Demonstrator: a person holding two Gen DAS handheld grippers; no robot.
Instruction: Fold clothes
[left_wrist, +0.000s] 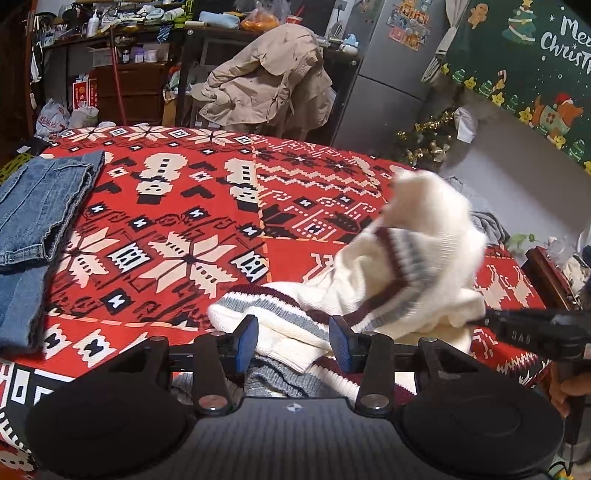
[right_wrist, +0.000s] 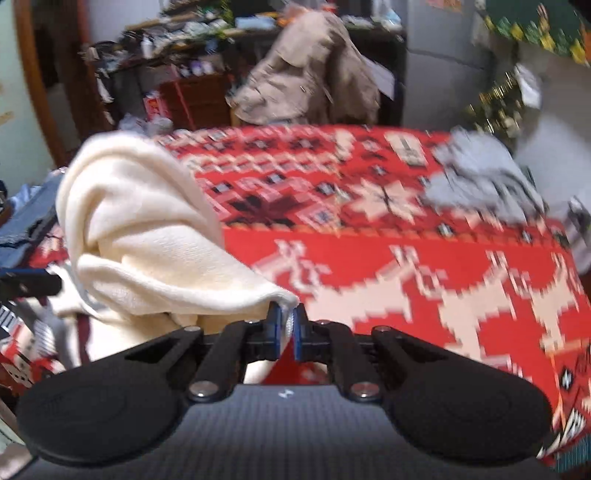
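Note:
A cream knit sweater (left_wrist: 417, 258) with maroon and grey stripes lies bunched at the near right of the red patterned table cover (left_wrist: 207, 206). My left gripper (left_wrist: 293, 341) is open, its blue pads either side of the striped hem, which lies loose between them. My right gripper (right_wrist: 285, 325) is shut on a cream fold of the sweater (right_wrist: 147, 236) and holds it lifted above the cover. The right gripper's black body (left_wrist: 535, 328) shows at the right edge of the left wrist view, with blurred sweater cloth before it.
Folded blue jeans (left_wrist: 40, 218) lie at the cover's left edge. A grey garment (right_wrist: 476, 181) sits crumpled at the far right of the cover. Behind the table stand a chair draped with a beige coat (left_wrist: 269, 85), cluttered shelves, a grey fridge (left_wrist: 388, 62) and a small Christmas tree (left_wrist: 428, 140).

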